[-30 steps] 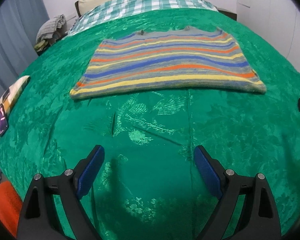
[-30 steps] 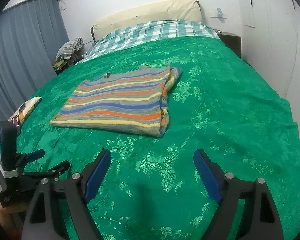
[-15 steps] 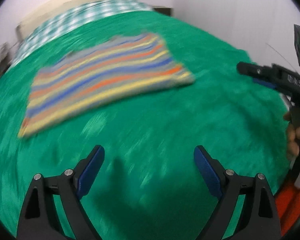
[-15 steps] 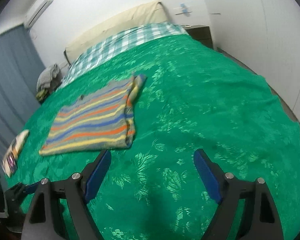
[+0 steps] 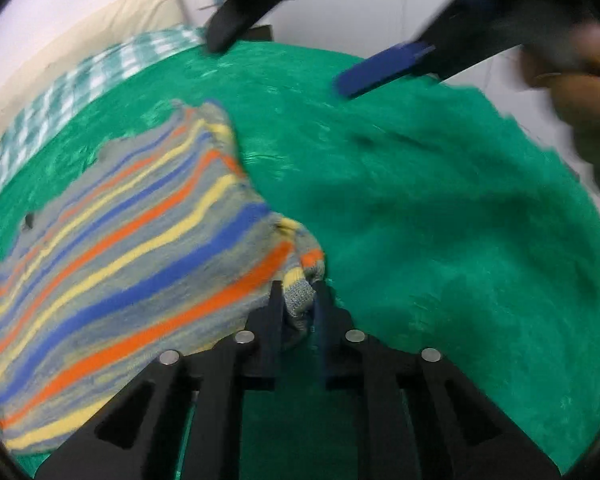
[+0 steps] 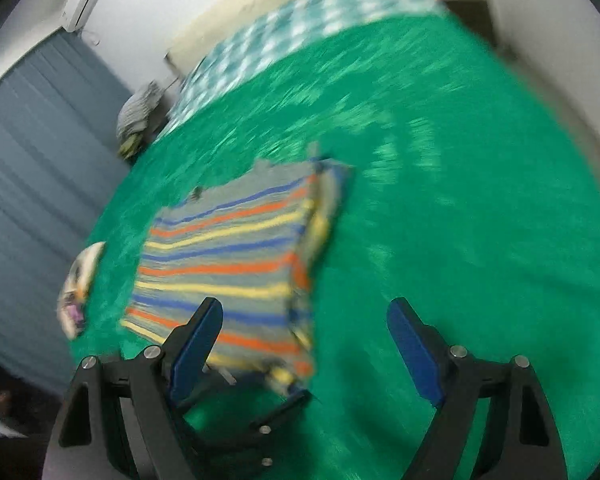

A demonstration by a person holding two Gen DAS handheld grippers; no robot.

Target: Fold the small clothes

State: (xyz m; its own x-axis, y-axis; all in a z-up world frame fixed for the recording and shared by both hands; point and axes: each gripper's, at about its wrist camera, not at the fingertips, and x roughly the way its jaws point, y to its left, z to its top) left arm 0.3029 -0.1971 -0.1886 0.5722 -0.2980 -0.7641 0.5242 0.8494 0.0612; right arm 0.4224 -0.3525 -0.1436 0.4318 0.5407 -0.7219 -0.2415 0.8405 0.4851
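Right at its tips, the left gripper [image 5: 296,300] is closing on the near right corner of the sweater [image 5: 132,248]; a bunch of striped knit sits pinched between its jaws, so it has hold of the cloth. From that corner the sweater runs away up and to the left across the green bedspread [image 5: 440,220], already folded into a flat rectangle, its stripes lying along the long axis that slants from the gripper toward the far left.

The right gripper [image 6: 300,340] hangs with its jaws wide and nothing between them. In its own view the sweater [image 6: 236,256] lies just ahead and to the left, the near edge passing behind its left finger; the folded right edge runs almost straight away from it. Below its left finger the dark frame of the left gripper shows at the sweater's near corner. In the left view the right gripper [image 5: 300,40] appears blurred above the far side of the bedspread, well beyond the sweater's far right corner, with a hand [image 5: 580,92] behind it.

My reading: the left hand is the nearer one and has the near corner, while the far right corner is the free one for the right gripper to take, so the right edge can be carried over along the long axis.

Further off lie a checked sheet [image 6: 300,32] and a cream pillow [image 5: 80,36] at the head of the bed.
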